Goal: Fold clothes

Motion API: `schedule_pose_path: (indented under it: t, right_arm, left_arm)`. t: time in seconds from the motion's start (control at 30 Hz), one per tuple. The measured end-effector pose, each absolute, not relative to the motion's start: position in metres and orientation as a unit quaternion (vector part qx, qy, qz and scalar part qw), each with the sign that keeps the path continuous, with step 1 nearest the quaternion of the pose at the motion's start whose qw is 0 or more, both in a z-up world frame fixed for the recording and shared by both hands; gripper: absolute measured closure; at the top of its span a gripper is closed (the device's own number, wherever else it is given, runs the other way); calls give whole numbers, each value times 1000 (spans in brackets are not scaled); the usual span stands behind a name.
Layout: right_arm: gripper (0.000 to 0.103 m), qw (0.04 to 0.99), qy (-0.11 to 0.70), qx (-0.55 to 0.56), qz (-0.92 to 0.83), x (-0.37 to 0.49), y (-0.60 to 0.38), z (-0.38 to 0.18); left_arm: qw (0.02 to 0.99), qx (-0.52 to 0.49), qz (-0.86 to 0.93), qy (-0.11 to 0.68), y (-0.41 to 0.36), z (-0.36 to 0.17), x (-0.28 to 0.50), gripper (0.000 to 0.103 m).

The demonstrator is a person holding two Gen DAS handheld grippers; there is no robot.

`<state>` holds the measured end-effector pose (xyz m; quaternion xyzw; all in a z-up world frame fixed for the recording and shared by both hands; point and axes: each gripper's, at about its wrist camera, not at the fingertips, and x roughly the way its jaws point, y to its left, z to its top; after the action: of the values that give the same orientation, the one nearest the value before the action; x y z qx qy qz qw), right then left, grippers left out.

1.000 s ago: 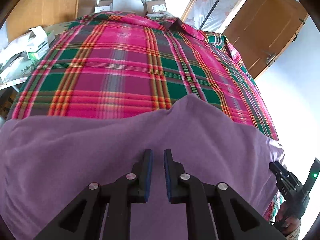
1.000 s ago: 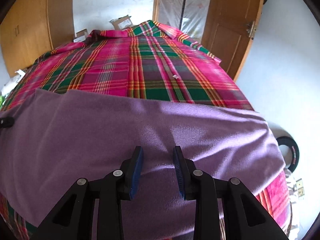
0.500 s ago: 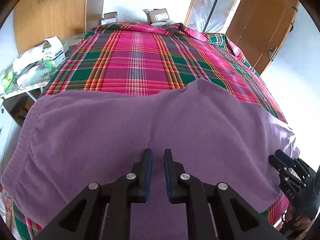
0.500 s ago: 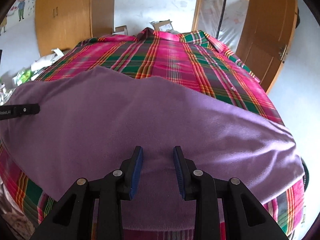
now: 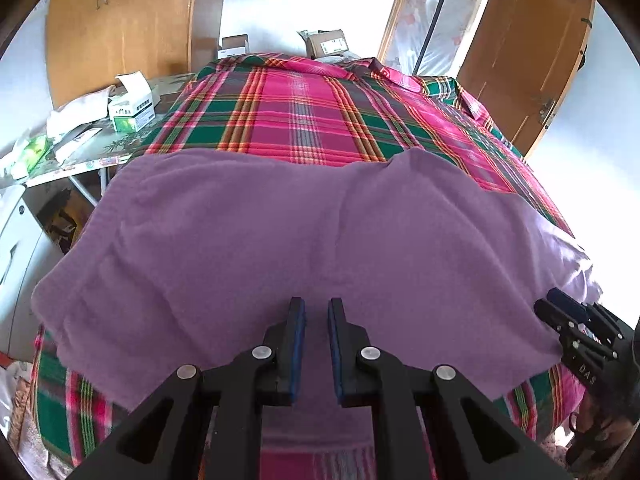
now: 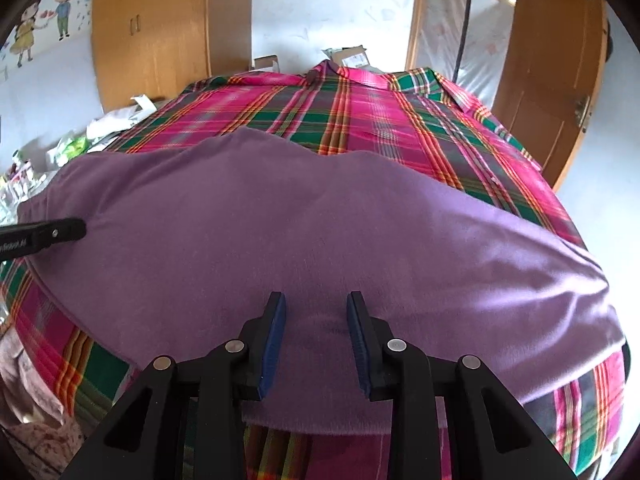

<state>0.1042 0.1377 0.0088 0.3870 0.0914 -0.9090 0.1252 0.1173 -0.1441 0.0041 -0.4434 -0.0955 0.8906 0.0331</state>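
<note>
Purple garment (image 5: 320, 240) lies spread across a plaid sheet (image 5: 312, 120) on a bed, its near edge toward both tools. Left gripper (image 5: 317, 312) hovers above the cloth, jaws a narrow gap apart, seemingly empty, though contact below the pads is hard to judge. Right gripper (image 6: 316, 308) sits above the same hem, jaws wider, holding nothing. Boxes (image 5: 132, 108) clutter a side table (image 5: 100, 152).

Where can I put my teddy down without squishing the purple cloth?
On the bare plaid bedspread, between the purple cloth and the cardboard boxes. The side table is crowded with packets.
</note>
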Motion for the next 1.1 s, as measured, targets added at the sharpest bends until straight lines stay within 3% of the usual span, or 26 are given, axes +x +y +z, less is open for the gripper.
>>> schedule_pose_path:
  t: [0.47,0.7,0.97,1.0,1.03,1.1]
  right_arm:
    - [70,172,144,365,-904,119,91,10]
    - [70,257,155,347,-889,119,41,16]
    - [70,367,179,342,-847,127,-27,12]
    - [70,379,182,340,-841,129,-34,12]
    - [70,389,188,334,-838,131,-41,13]
    - [70,408,199,323,-830,138,-53,14]
  left_arm:
    - [2,-425,895,-136,-182,7,149,91]
    - [-34,-417,892,-174,-215,9,166,91]
    - [-44,-404,873,-270,-258,12,184,91]
    - [-50,-402,873,-272,-261,14,186,88]
    - [-61,-400,874,-270,-263,15,188,78]
    - [-72,-396,875,-271,-269,17,192,74]
